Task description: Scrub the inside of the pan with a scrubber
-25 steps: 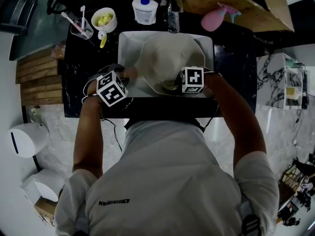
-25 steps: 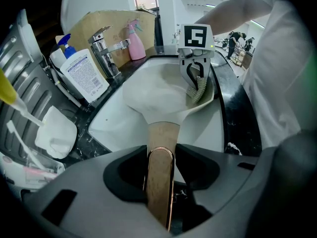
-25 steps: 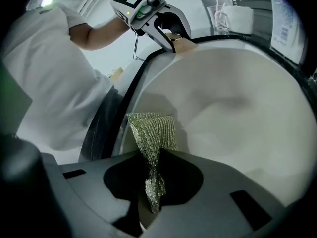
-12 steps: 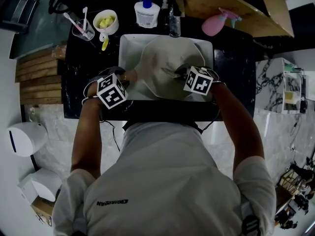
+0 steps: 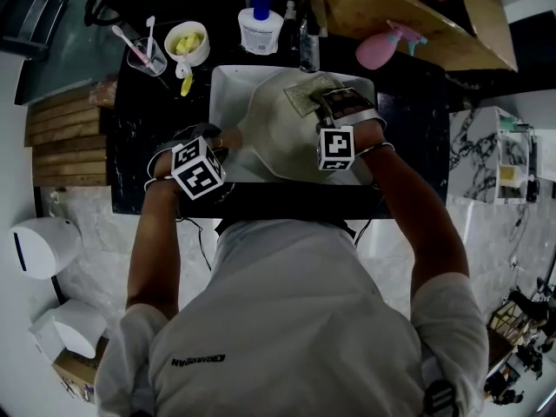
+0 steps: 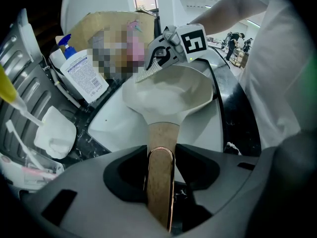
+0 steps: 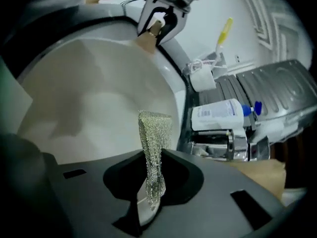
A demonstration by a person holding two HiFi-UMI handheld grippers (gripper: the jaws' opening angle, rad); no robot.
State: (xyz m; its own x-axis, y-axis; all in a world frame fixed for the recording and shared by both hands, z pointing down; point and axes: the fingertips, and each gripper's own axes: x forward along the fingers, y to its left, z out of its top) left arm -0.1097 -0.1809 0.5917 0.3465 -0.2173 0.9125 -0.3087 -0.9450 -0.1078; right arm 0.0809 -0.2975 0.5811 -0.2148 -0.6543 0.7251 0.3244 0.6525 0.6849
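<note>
A white pan [image 5: 278, 133] lies tilted in the white sink [image 5: 224, 85]. My left gripper [image 5: 219, 142] is shut on its wooden handle [image 6: 161, 172], with the pan's bowl [image 6: 168, 90] straight ahead of the jaws. My right gripper [image 5: 334, 102] is shut on a silvery mesh scrubber [image 7: 153, 148], which reaches out over the pan's inside [image 7: 84, 113]. In the head view the scrubber [image 5: 306, 94] sits at the pan's far rim. From the left gripper view, the right gripper [image 6: 158, 58] and the scrubber [image 6: 148, 73] meet that far edge.
Behind the sink on the black counter stand a white pump bottle [image 5: 259, 16], a bowl of yellow pieces [image 5: 186, 40], a cup of toothbrushes [image 5: 143, 50] and a pink spray bottle [image 5: 382, 35]. The tap [image 5: 306, 33] rises at the sink's back edge.
My right gripper has carried the scrubber from the pan's near side across to its far rim. The left gripper has kept its hold on the handle, almost still.
</note>
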